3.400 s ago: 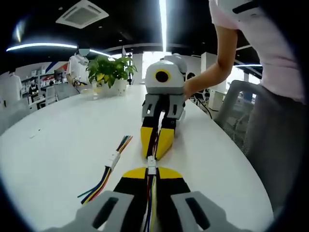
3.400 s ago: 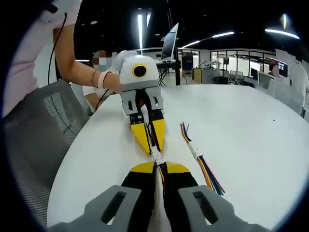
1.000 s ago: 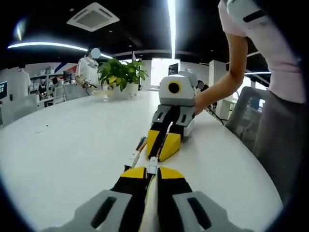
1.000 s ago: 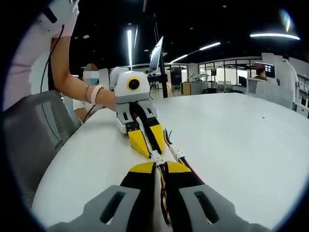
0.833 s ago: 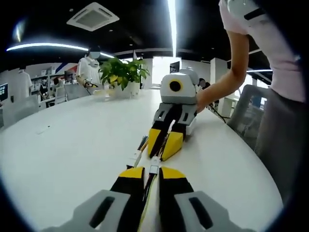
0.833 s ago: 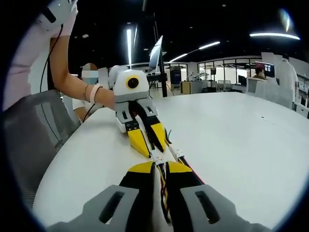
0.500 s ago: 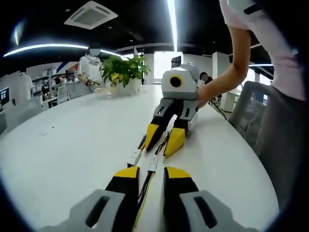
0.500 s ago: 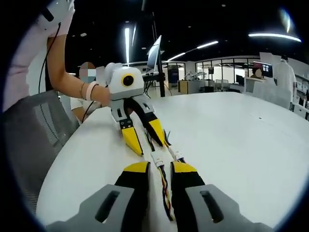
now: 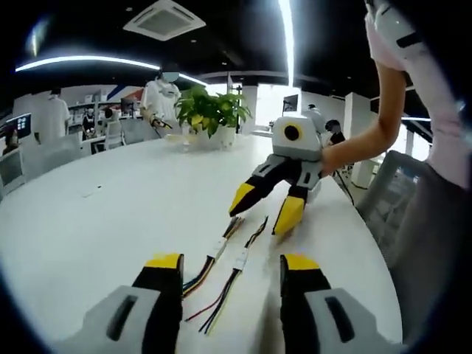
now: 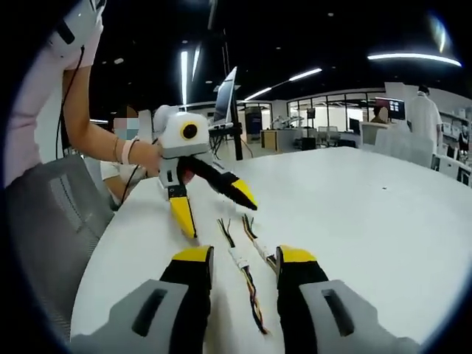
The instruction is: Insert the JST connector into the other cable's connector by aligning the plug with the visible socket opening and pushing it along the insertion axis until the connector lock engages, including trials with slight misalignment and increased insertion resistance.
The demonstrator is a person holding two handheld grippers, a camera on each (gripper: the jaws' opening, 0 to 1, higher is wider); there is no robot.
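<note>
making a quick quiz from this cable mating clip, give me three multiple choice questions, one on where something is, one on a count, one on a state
1. Where do the cable assemblies lie?
A. on the white table
B. on a chair
C. clamped in the left gripper

2. How many cable assemblies lie there?
A. one
B. two
C. four

3. How do the jaws of the two grippers stand?
A. both shut
B. left open, right shut
C. both open

Answers:
1 A: both rest on the white table, between the grippers.
2 B: the left gripper view shows the nearer cable and the second cable side by side.
3 C: the left gripper and right gripper each have jaws spread, gripping nothing.
</note>
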